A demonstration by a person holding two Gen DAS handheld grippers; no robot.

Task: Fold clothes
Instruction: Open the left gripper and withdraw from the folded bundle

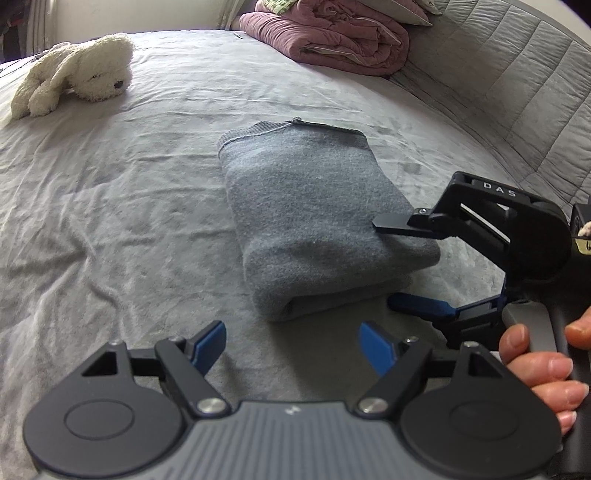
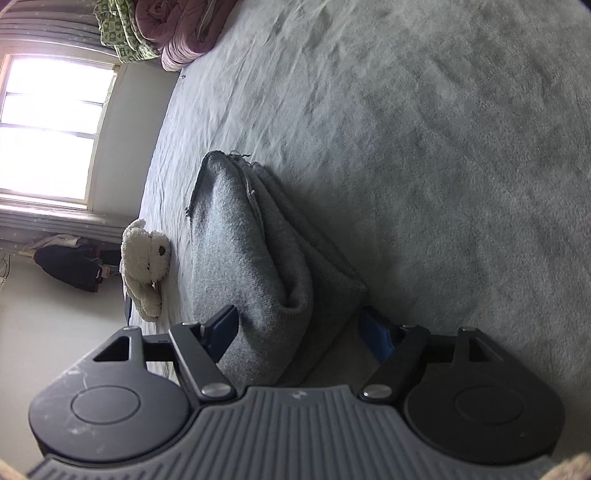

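A grey knitted garment [image 1: 303, 206] lies folded into a thick oblong in the middle of the grey bed sheet [image 1: 110, 192]. My left gripper [image 1: 292, 332] hovers just in front of its near end, open, with only sheet between the blue pads. My right gripper [image 1: 384, 263] comes in from the right, turned on its side, and straddles the garment's near right corner. Its upper finger lies on the top layer; the lower blue finger rests on the sheet beside the edge. In the right wrist view the garment [image 2: 240, 240] fills part of the gap of the right gripper [image 2: 299, 321], which stands open.
A white plush dog [image 1: 77, 74] lies at the far left of the bed. A rolled pink quilt [image 1: 332, 33] sits at the far end against the grey padded headboard [image 1: 517, 74]. A person's hand [image 1: 535, 369] holds the right gripper's handle. A window [image 2: 51, 129] is beyond the bed.
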